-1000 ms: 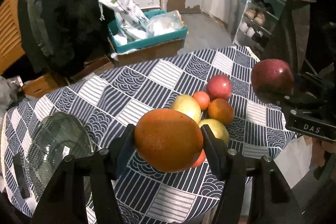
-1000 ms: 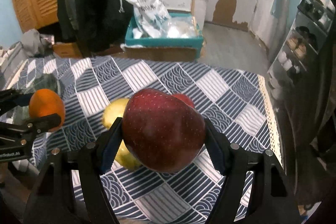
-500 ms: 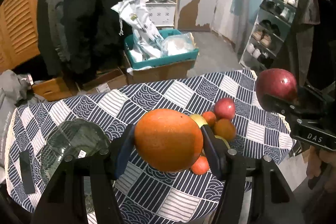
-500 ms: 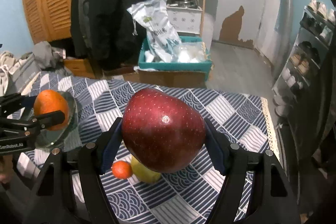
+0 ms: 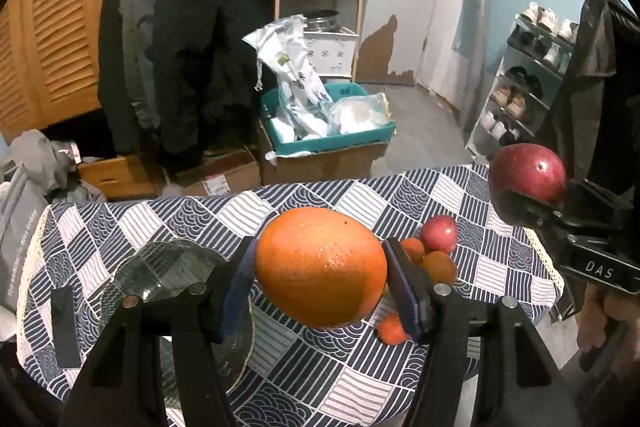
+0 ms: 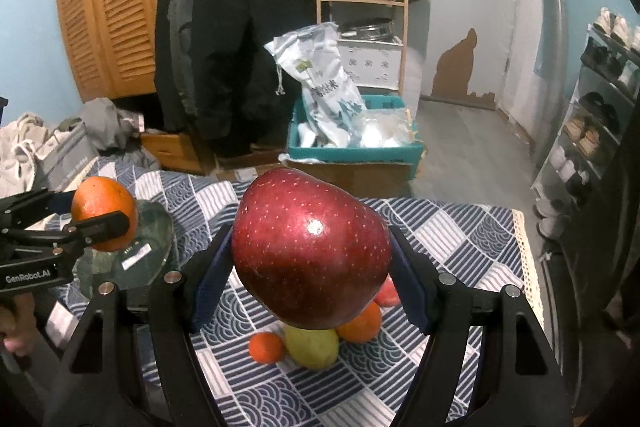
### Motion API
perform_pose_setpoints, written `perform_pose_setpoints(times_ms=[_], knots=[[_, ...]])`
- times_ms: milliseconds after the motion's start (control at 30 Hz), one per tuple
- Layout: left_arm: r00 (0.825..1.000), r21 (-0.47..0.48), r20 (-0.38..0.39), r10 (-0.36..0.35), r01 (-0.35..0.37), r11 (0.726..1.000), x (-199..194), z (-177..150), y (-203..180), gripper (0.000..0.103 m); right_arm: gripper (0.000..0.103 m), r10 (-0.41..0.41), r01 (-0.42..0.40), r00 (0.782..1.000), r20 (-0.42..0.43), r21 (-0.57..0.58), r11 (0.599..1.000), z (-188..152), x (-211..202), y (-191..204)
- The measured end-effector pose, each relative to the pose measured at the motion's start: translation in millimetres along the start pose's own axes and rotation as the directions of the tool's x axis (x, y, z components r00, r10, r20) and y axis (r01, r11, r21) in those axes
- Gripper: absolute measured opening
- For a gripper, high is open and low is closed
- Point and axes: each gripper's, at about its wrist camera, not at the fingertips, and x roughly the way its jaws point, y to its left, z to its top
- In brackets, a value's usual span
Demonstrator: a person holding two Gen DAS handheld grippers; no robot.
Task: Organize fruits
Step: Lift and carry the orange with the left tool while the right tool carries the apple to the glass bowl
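My left gripper (image 5: 320, 275) is shut on a large orange (image 5: 320, 267), held high above the blue patterned tablecloth (image 5: 168, 227). A big dark red apple (image 6: 310, 251) sits clamped in my right gripper (image 6: 312, 267), also lifted. In the left wrist view the red apple (image 5: 527, 173) shows at the right in the right gripper. In the right wrist view the orange (image 6: 105, 213) hangs at the left over a glass bowl (image 6: 152, 239). Several small fruits lie on the cloth below: a small red apple (image 5: 439, 233), a tangerine (image 6: 266, 347) and a yellow pear (image 6: 312, 345).
The glass bowl (image 5: 160, 267) stands on the table's left side, with a black flat object (image 5: 66, 327) beside it. Beyond the table's far edge are cardboard boxes, a teal crate (image 5: 332, 139) with bags, hanging coats and a shoe rack (image 5: 520, 95).
Both grippers have risen with their fruit and tipped up. The table and the fruit pile now look smaller and lower, and more of the room shows.
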Motion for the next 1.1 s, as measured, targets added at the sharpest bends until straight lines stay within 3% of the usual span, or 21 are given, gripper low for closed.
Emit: perform_pose_setpoints(times_ms=[600, 1100], knots=[[0.998, -0.087, 0.04, 0.053, -0.05, 0.995, -21, 0, 51, 0.064, 0.074, 0.08, -0.079, 0.997, 0.018, -0.041, 0.996, 29, 10, 54], [0.99, -0.203, 0.015, 0.142, -0.136, 0.97, -26, -15, 120, 0.064, 0.074, 0.184, -0.187, 0.982, -0.044, -0.065, 0.98, 47, 53, 118]])
